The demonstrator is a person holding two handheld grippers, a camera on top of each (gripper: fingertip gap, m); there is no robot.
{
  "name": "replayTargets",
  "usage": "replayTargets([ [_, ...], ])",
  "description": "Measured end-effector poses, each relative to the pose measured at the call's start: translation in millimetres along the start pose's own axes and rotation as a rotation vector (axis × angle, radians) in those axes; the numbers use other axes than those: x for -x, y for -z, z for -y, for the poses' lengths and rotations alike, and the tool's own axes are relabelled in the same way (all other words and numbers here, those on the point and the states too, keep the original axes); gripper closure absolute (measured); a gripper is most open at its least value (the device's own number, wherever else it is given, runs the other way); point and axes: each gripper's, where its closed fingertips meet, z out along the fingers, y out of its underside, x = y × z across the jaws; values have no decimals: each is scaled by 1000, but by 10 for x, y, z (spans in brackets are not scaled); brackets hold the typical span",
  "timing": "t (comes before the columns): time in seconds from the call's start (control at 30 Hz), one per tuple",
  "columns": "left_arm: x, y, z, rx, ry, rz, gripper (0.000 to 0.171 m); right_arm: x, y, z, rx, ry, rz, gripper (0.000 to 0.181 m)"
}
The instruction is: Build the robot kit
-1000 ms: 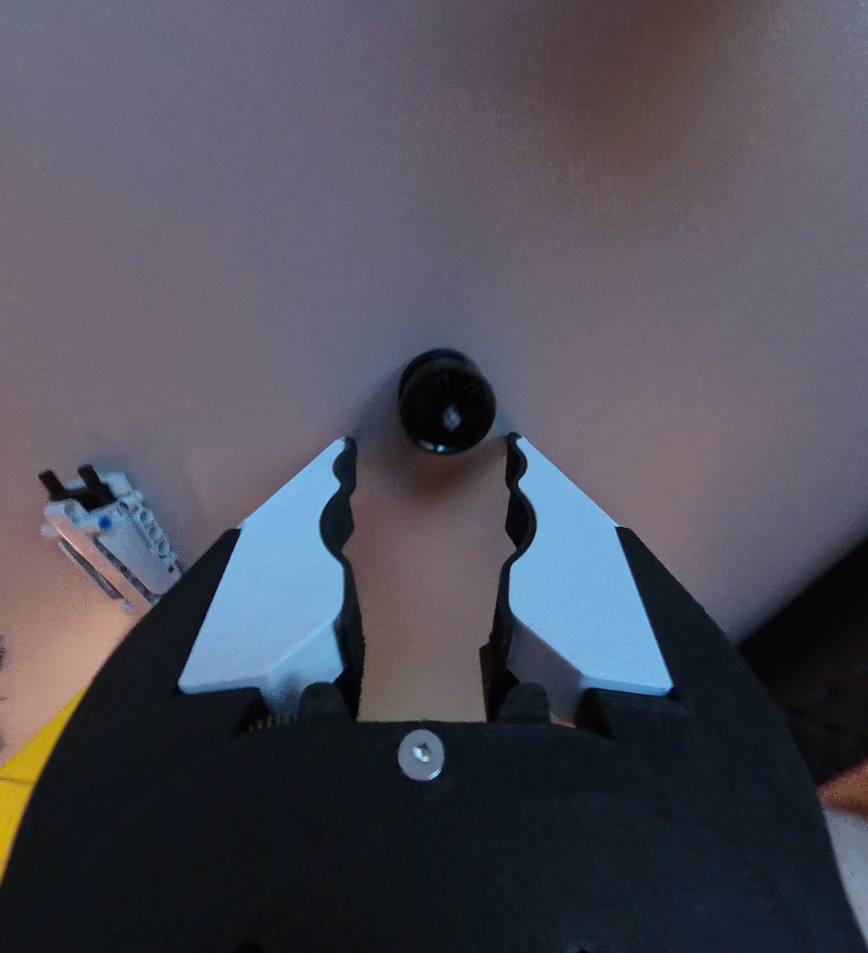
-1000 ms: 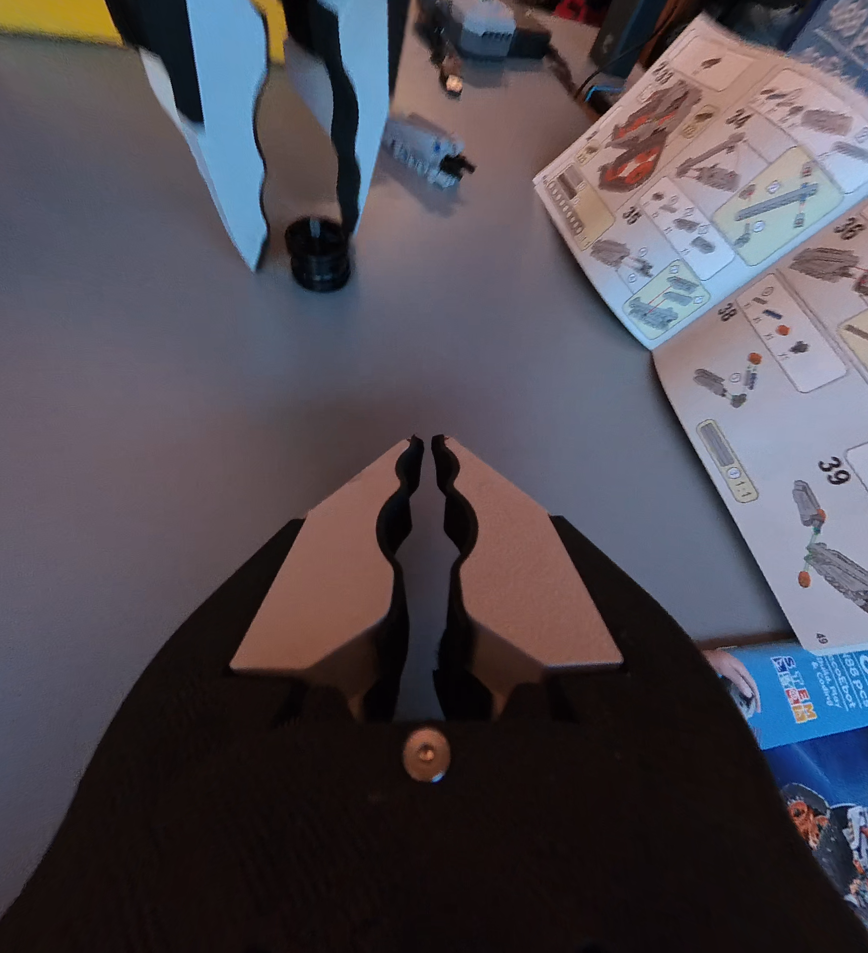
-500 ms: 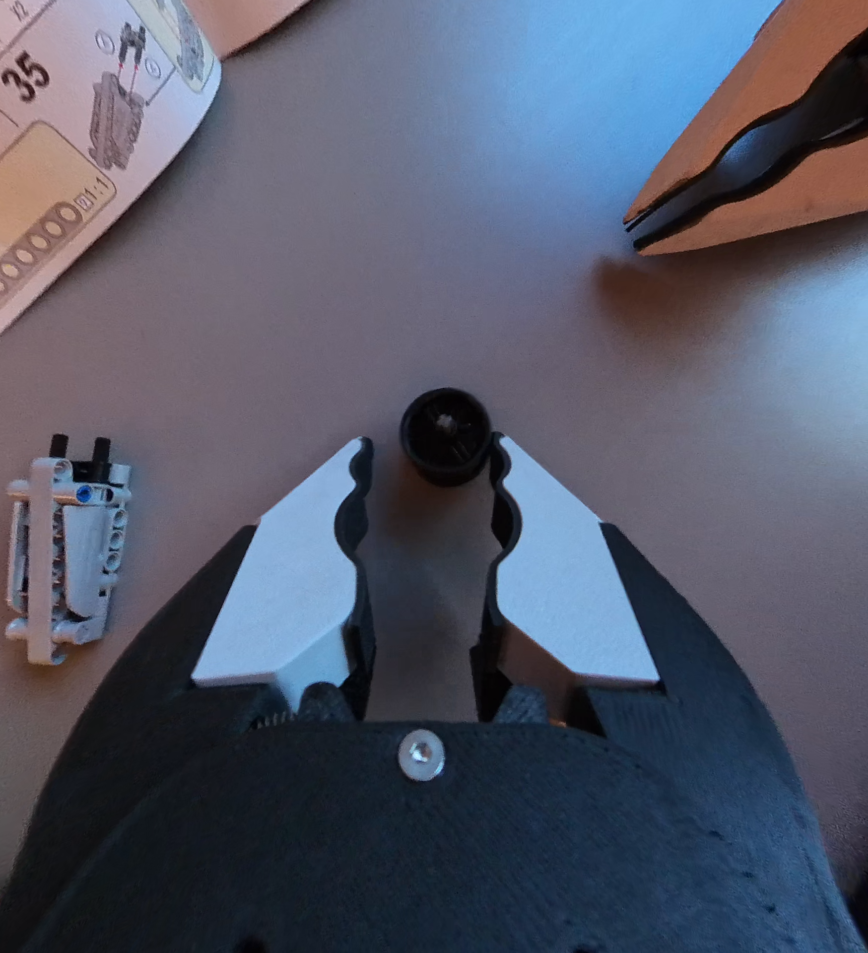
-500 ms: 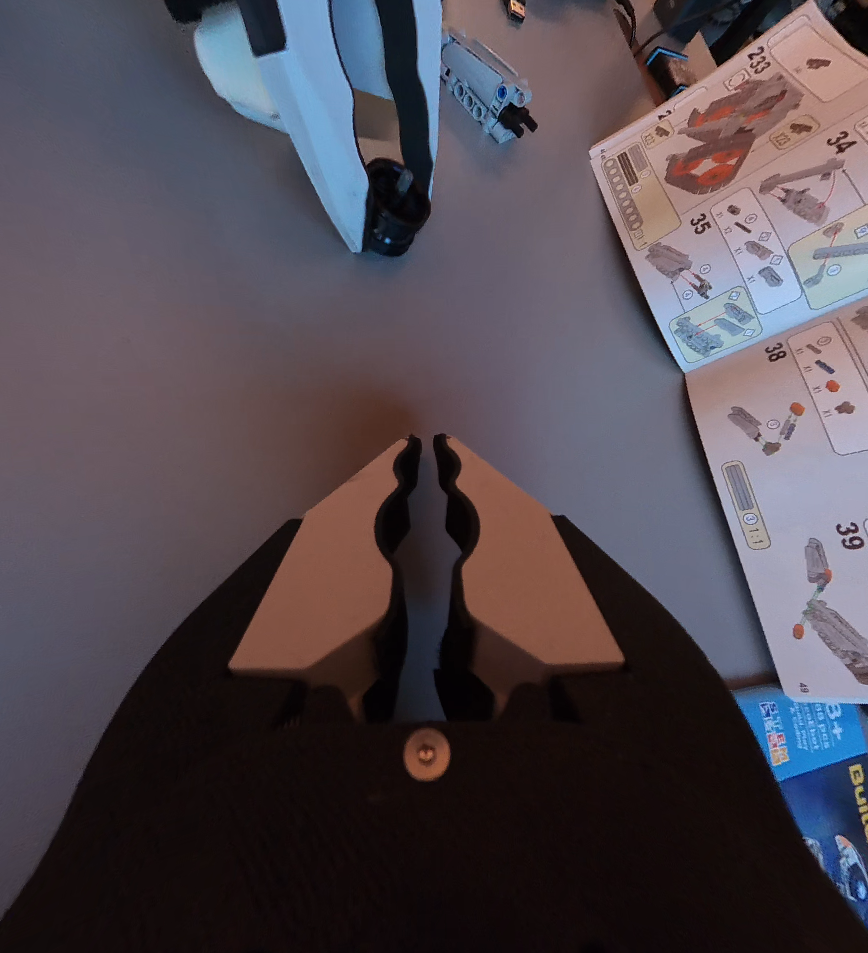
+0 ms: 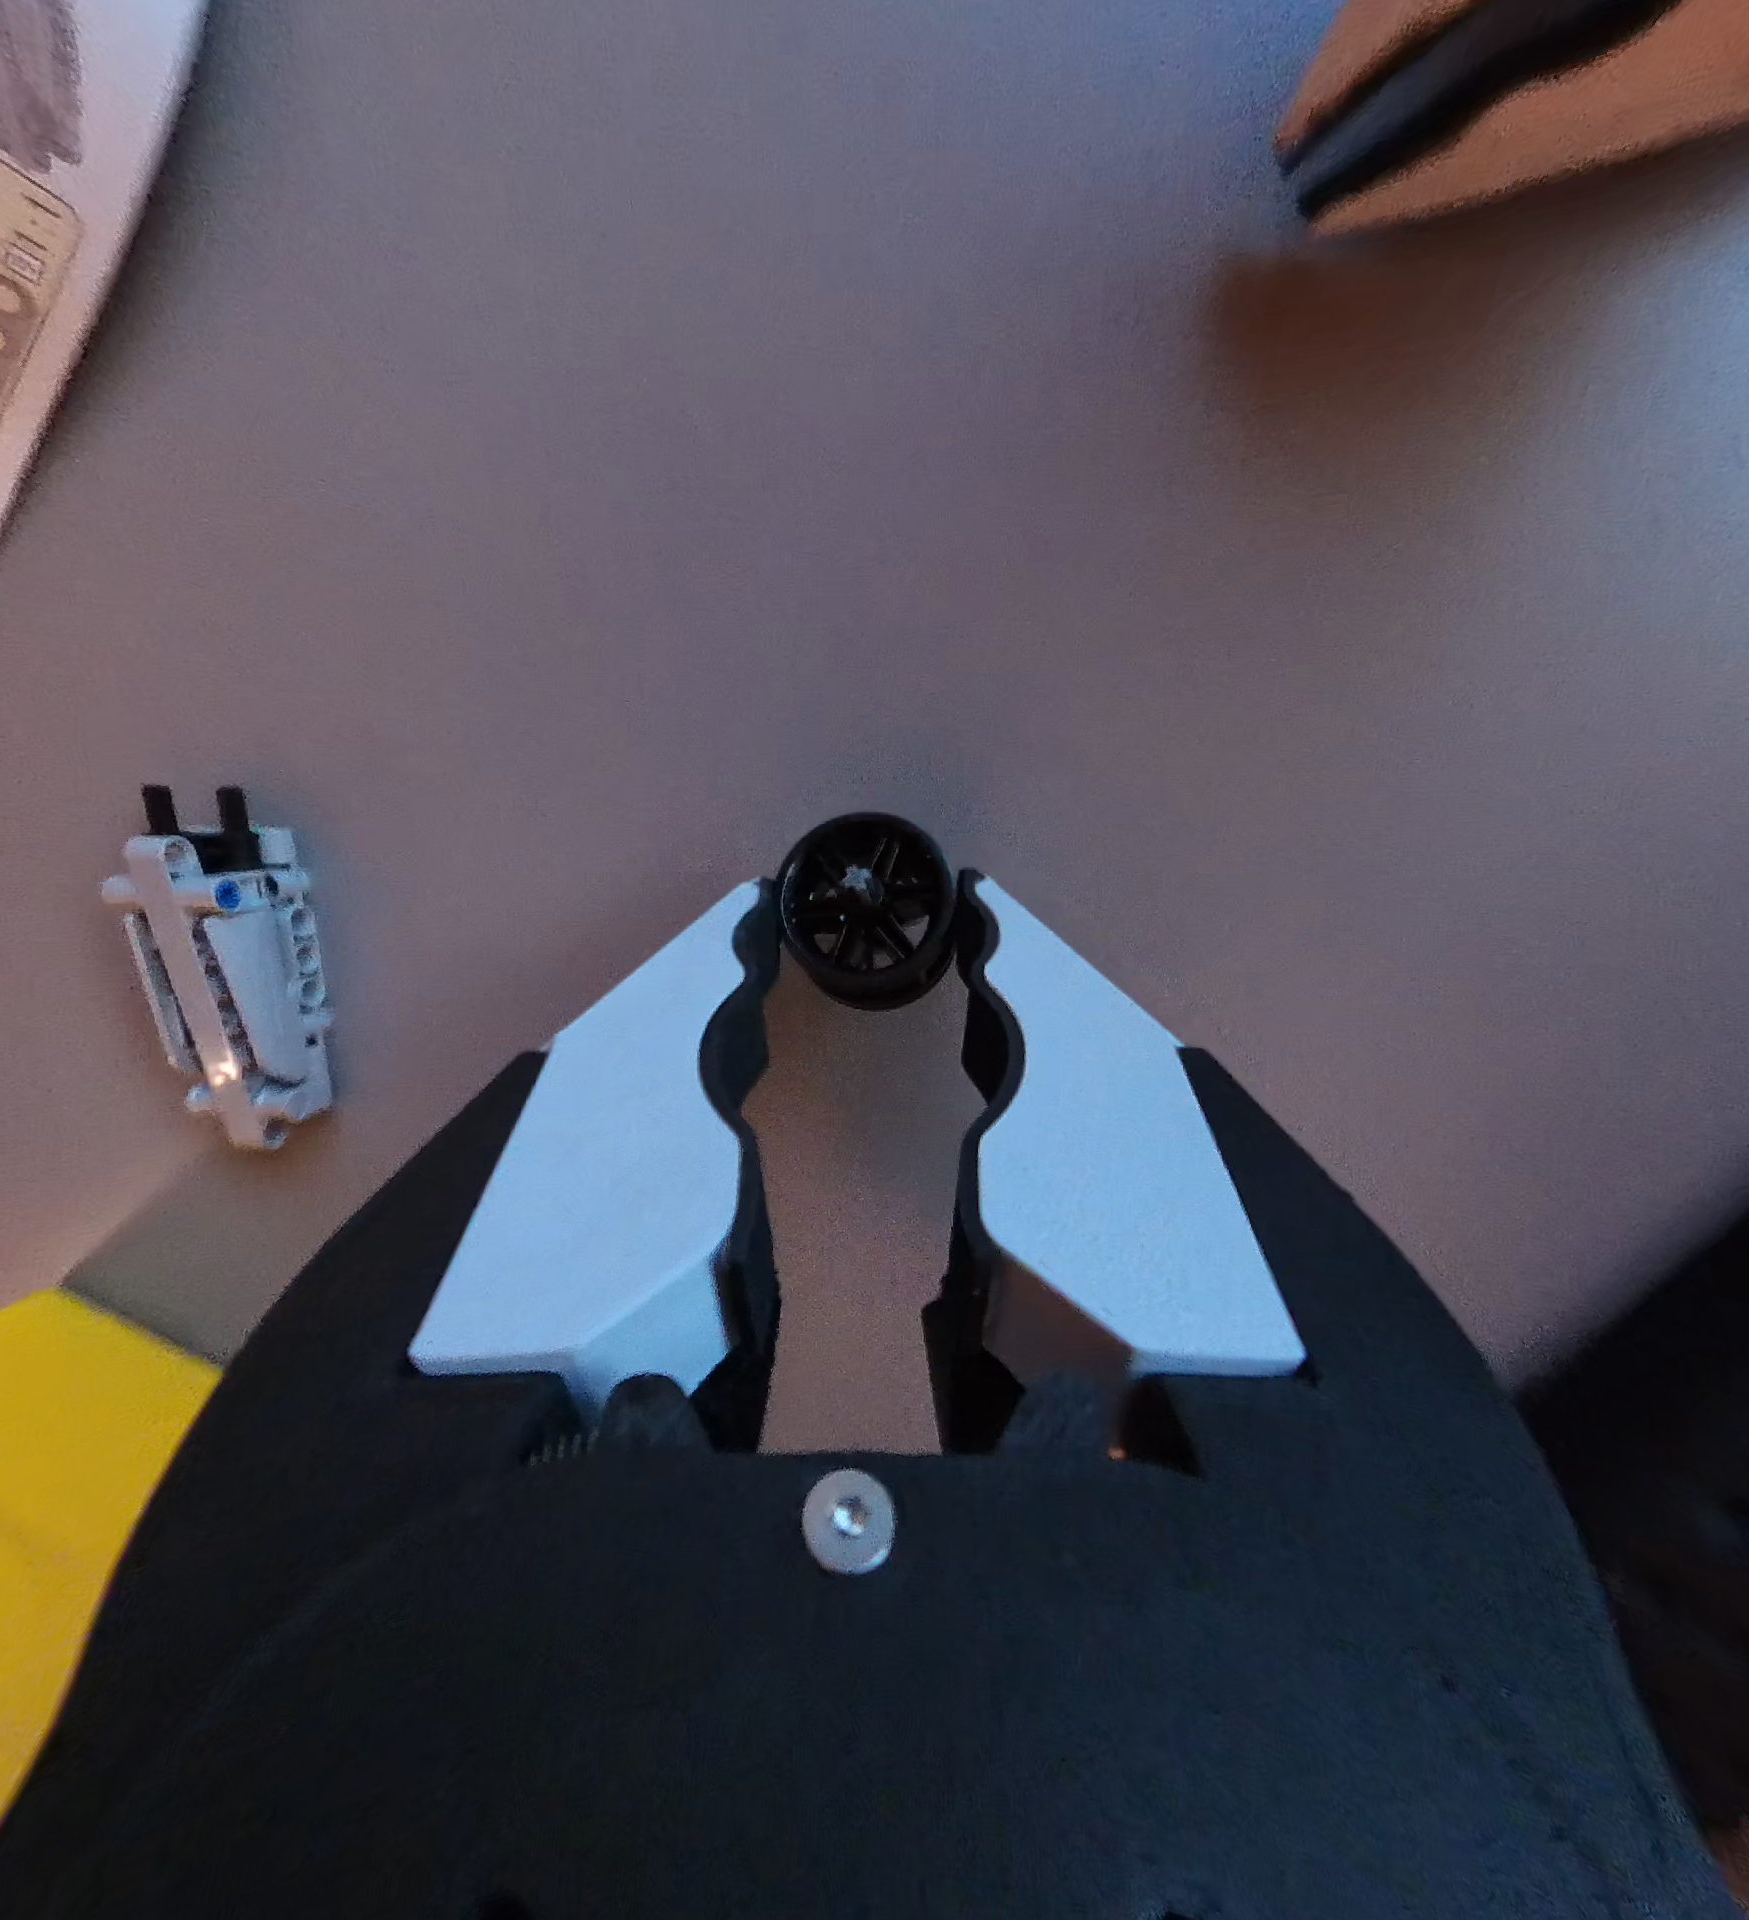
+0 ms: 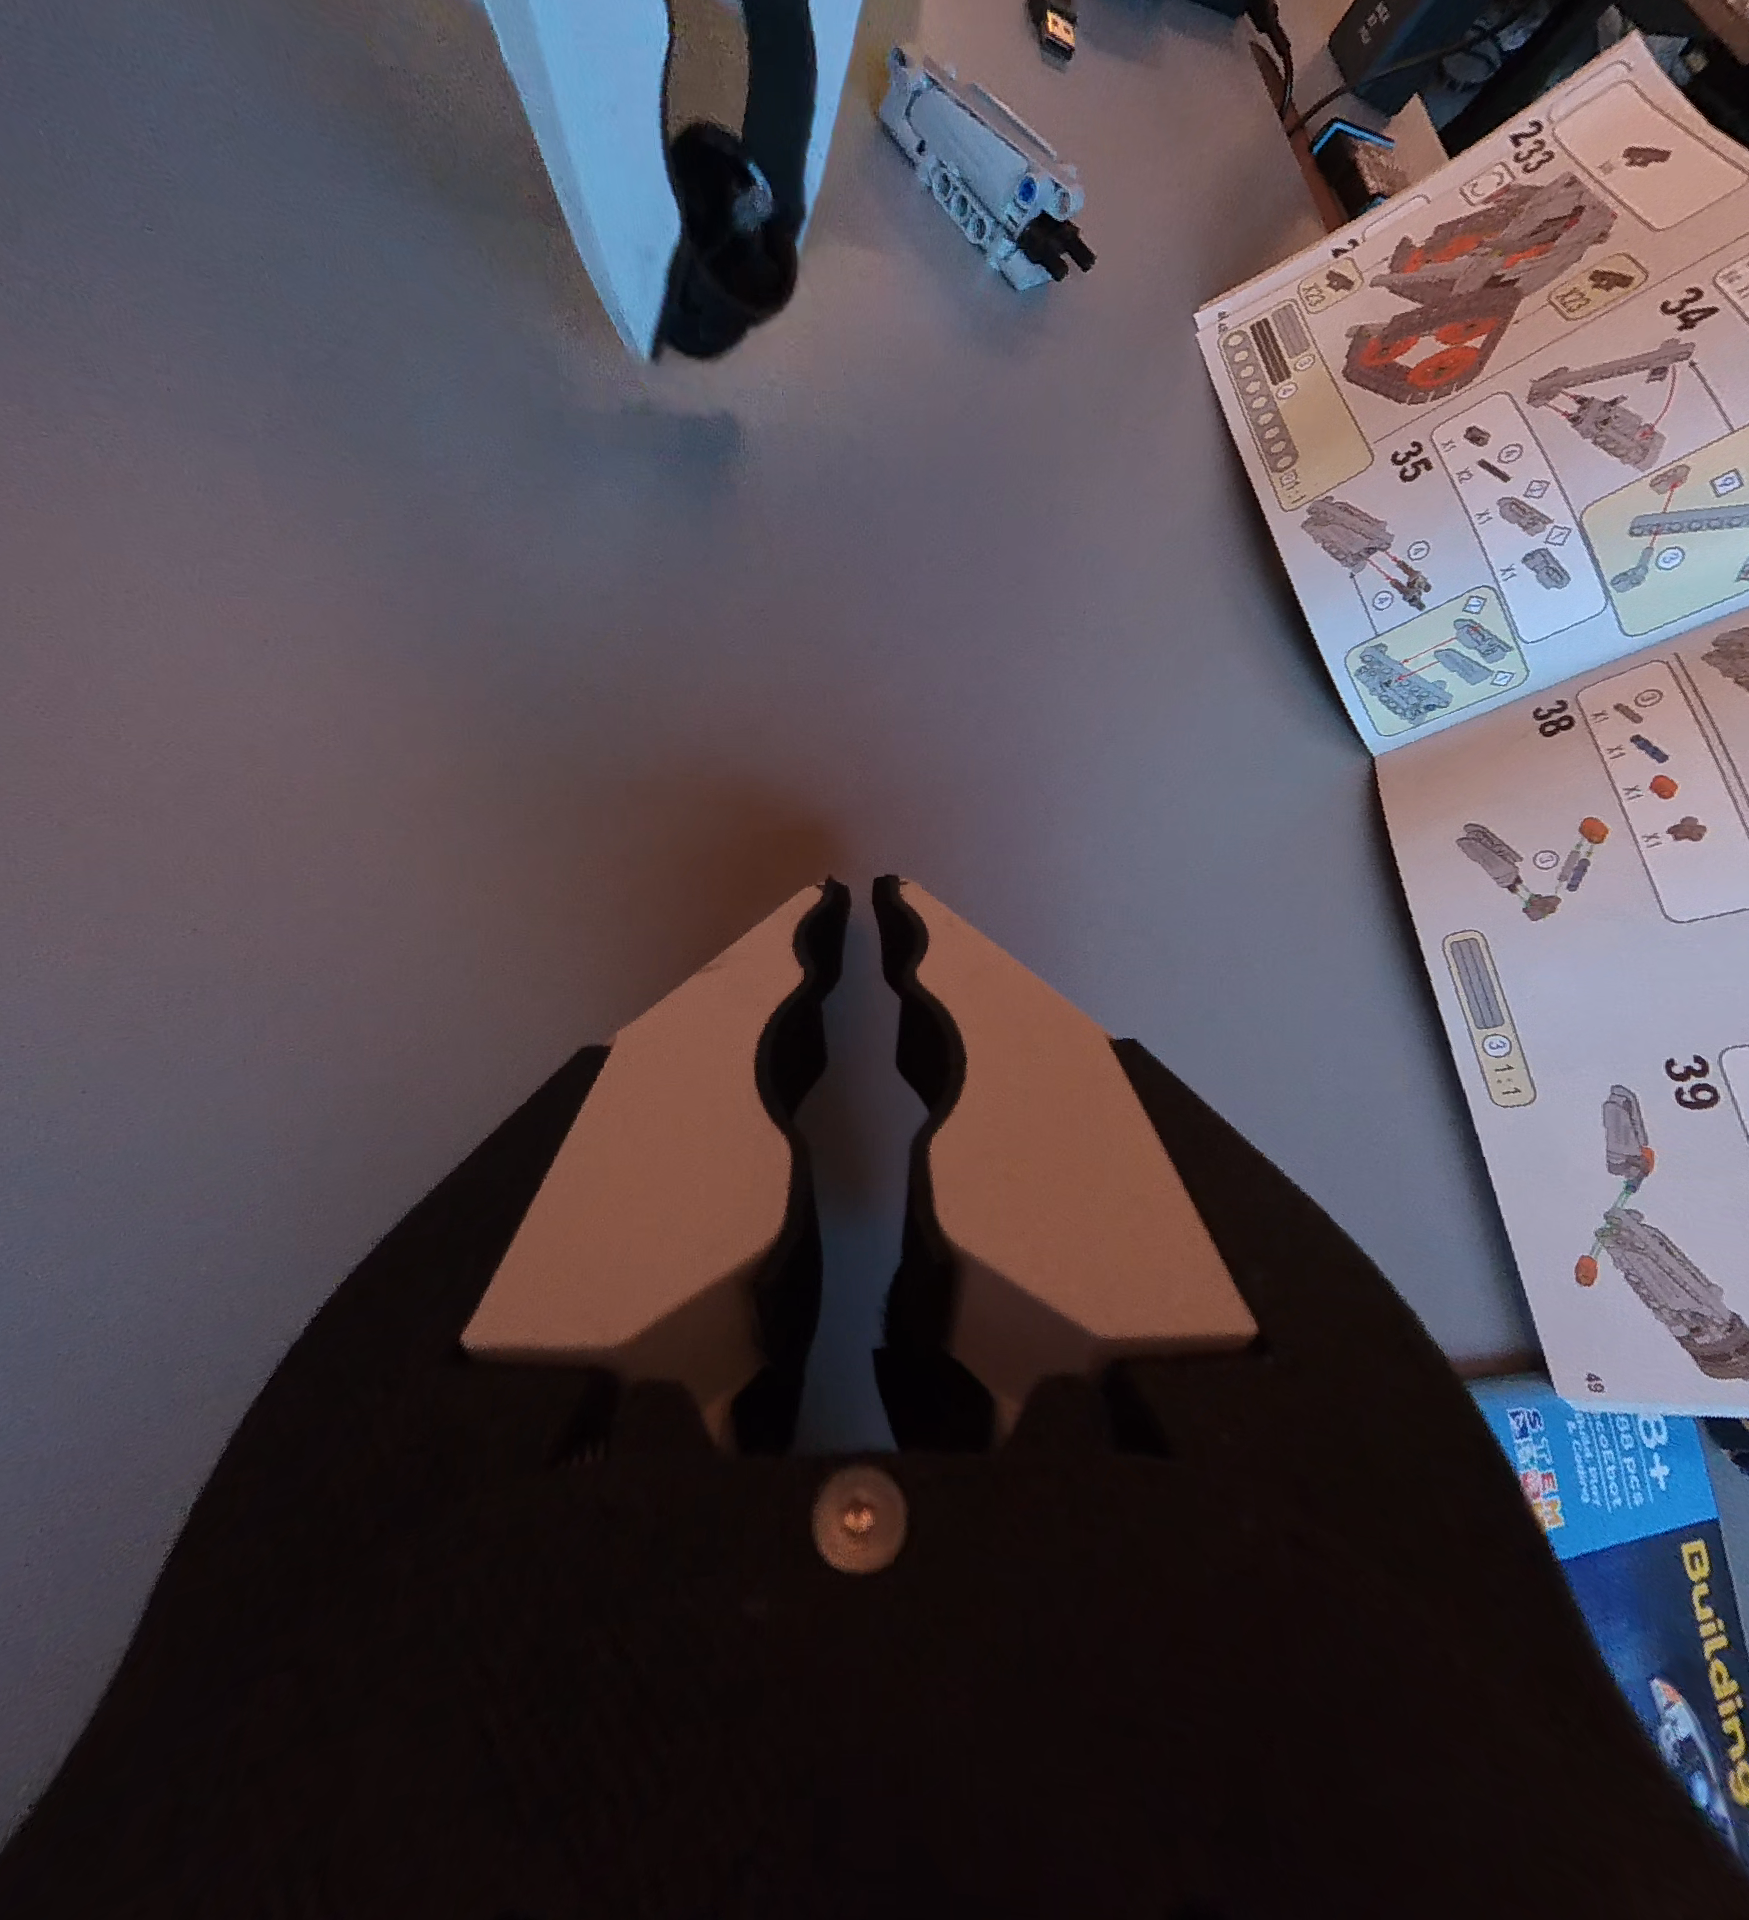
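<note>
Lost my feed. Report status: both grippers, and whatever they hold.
Left gripper shut on black wheel, off the table. Right gripper shut, empty, low over table. White brick assembly lies apart, left of the wheel; booklet alongside.

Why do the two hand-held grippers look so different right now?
The left hand-held gripper has pale white fingers set wide enough to clamp a small black wheel at their tips; the right hand-held gripper has tan-looking fingers nearly shut, with only a thin gap and nothing between them. The left one appears to hold the wheel clear of the grey table. Both have wavy black pads and black bodies.
</note>
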Motion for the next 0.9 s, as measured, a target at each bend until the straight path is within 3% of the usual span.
replayTargets([
  [0.3,-51,430,-347,640,-151,-100,139,193,131,-38,1,37,93,177],
  [0.4,88,441,-472,822,-196,-53,139,273,188,-48,20,76,125,177],
  [0.57,65,379,-557,952,-225,-85,139,389,231,-21,60,179,131,178],
  [0.9,36,262,-587,994,-249,-99,139,445,208,13,56,186,137,181],
])
